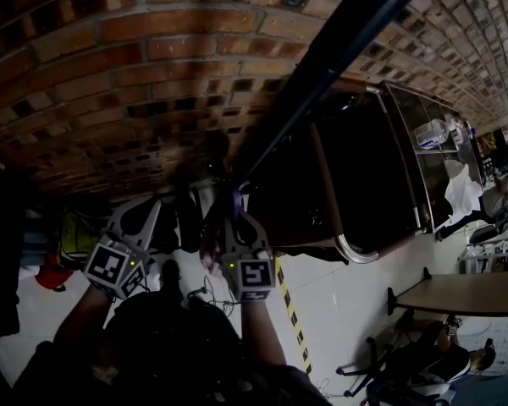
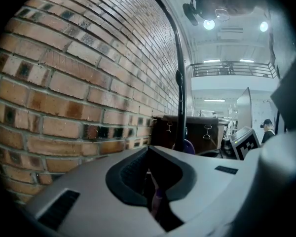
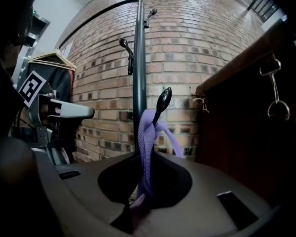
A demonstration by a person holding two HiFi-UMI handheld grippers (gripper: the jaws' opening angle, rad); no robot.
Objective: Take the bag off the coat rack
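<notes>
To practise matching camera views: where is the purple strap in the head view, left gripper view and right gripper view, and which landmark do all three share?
Head view: purple strap at centre, at the black pole's lower end.
Left gripper view: small patch just right of the pole, mid-height.
Right gripper view: centre, hanging from a hook down the middle.
Shared landmark: the black pole.

R grip [image 3: 138, 206]: jaws pinched on purple strap [image 3: 144, 152] | strap looped over blk hook [image 3: 163, 101] | rack pole [image 3: 139, 58] behind
</notes>
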